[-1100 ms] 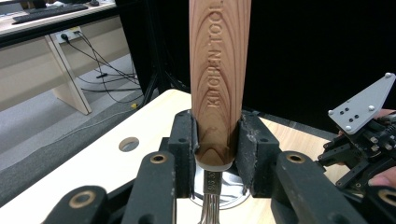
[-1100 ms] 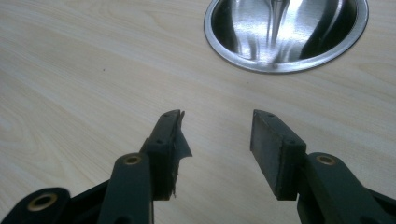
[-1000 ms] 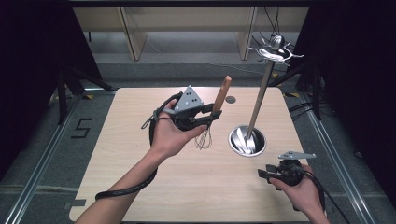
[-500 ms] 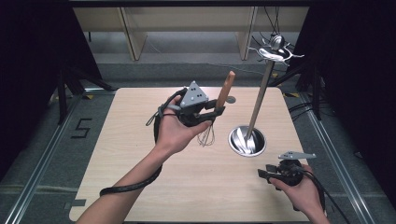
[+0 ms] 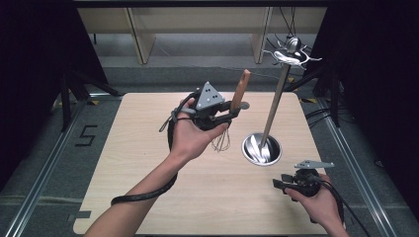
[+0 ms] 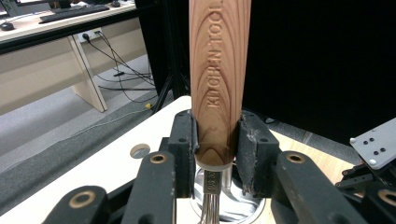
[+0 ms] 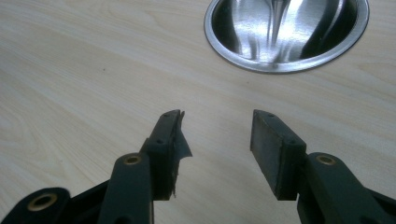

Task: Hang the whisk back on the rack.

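Observation:
A whisk with a wooden handle and wire loops hangs above the middle of the table, handle up. My left gripper is shut on the lower end of that handle, which reads "KITCHEN TOOL". To its right a metal utensil stand rises on a pole from a round steel base to hooks at the top. My right gripper rests low near the table's front right, open with nothing between its fingers, pointing at the steel base.
The light wooden table has a small round hole near its far edge. Dark curtains stand at both sides, and shelving legs behind the table. A cable trails along the left forearm. The right gripper's grey plate appears in the left gripper view.
My left gripper has carried the whisk up and slightly away from the person, toward the stand's pole. The right gripper has stayed where it was.

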Tool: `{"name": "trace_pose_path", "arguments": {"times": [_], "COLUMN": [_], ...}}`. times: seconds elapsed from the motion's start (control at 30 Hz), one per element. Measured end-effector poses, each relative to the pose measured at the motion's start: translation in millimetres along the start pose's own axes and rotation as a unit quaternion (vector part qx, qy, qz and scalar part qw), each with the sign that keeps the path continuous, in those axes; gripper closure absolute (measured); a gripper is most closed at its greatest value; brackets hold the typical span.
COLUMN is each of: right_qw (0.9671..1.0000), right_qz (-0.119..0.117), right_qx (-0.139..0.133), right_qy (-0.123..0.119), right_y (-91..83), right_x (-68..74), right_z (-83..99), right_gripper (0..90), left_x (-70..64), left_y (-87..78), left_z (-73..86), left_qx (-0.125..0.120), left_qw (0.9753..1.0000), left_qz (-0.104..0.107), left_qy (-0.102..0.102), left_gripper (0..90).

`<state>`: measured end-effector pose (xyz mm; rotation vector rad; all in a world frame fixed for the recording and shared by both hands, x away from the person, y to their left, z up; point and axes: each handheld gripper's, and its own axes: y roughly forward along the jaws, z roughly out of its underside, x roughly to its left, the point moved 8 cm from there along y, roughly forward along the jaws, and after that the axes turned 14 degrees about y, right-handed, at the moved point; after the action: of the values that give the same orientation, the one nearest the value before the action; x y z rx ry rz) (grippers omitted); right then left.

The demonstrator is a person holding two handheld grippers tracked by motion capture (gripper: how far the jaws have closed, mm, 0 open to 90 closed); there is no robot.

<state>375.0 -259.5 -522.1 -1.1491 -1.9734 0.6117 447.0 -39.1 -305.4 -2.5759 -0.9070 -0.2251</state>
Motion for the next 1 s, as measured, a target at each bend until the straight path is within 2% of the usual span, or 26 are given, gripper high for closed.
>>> {"name": "trace_pose_path", "arguments": {"times": [0.07, 0.1, 0.17, 0.2, 0.27, 0.47, 0.5, 0.6, 0.63, 0.67, 0.7, 0.87, 0.9, 0.93, 0.97, 1.0], "right_qw": [1.0, 0.9998, 0.9999, 1.0, 1.0, 1.0, 0.9998, 1.0, 1.0, 0.9998, 1.0, 1.0, 0.9997, 0.9997, 1.0, 1.0], "right_qz": [0.0, -0.005, -0.006, 0.0, -0.001, -0.001, -0.005, 0.0, 0.0, 0.0, 0.0, -0.003, -0.003, -0.003, 0.0, 0.0], "right_qx": [0.001, 0.007, 0.005, 0.0, -0.001, 0.0, 0.006, -0.001, 0.001, 0.01, 0.0, -0.004, 0.008, 0.008, 0.002, 0.002], "right_qy": [0.001, 0.018, 0.014, 0.0, -0.002, -0.002, 0.017, -0.002, 0.003, 0.018, 0.001, -0.003, 0.022, 0.022, 0.005, 0.005], "right_y": [0.0, 0.0, 0.4, 0.1, 0.0, 0.1, -0.1, -0.3, -0.8, -2.0, -0.5, 0.1, -1.3, -1.3, -0.9, -0.9], "right_x": [0.2, 3.2, 2.8, 0.1, 0.0, 0.0, 3.2, 0.0, 0.4, 2.3, -0.3, -0.1, 3.5, 3.5, 0.6, 0.6], "right_z": [0.1, 1.9, 1.7, 0.3, 0.1, 0.1, 2.1, 0.0, 0.4, 2.3, -0.1, -0.8, 2.2, 2.2, 0.4, 0.4], "right_gripper": [53.9, 53.9, 53.9, 53.9, 53.9, 53.9, 53.9, 53.9, 53.9, 53.9, 53.9, 53.8, 53.8, 53.8, 53.8, 53.8], "left_x": [-0.7, -0.7, -1.8, -2.1, -2.0, -1.7, -1.4, -1.4, -1.5, -1.1, -0.8, 0.0, 0.3, 0.3, 1.5, 1.5], "left_y": [1.8, 1.8, 4.2, 4.9, 6.3, 9.2, 9.7, 11.4, 11.8, 12.2, 12.5, 14.0, 15.1, 15.1, 15.6, 15.6], "left_z": [-1.1, -1.1, -3.3, -4.1, -5.4, -8.6, -9.5, -11.6, -12.2, -13.0, -13.7, -17.8, -19.9, -19.9, -20.4, -20.4], "left_qx": [0.001, 0.001, 0.001, 0.0, 0.0, -0.003, -0.004, -0.005, -0.005, -0.005, -0.004, -0.003, -0.006, -0.006, -0.002, -0.002], "left_qw": [1.0, 1.0, 1.0, 1.0, 1.0, 1.0, 1.0, 0.9999, 0.9999, 0.9999, 1.0, 1.0, 0.9999, 0.9999, 1.0, 1.0], "left_qz": [0.0, 0.0, 0.001, 0.0, 0.0, -0.004, -0.006, -0.007, -0.007, -0.007, -0.007, -0.005, -0.007, -0.007, -0.007, -0.007], "left_qy": [0.0, 0.0, 0.001, 0.0, 0.001, -0.003, -0.005, -0.008, -0.008, -0.006, -0.006, -0.003, -0.007, -0.007, -0.002, -0.002], "left_gripper": [68.5, 68.5, 68.5, 68.5, 68.5, 68.5, 68.5, 68.5, 68.5, 68.5, 68.5, 68.5, 68.5, 68.5, 68.6, 68.5]}}
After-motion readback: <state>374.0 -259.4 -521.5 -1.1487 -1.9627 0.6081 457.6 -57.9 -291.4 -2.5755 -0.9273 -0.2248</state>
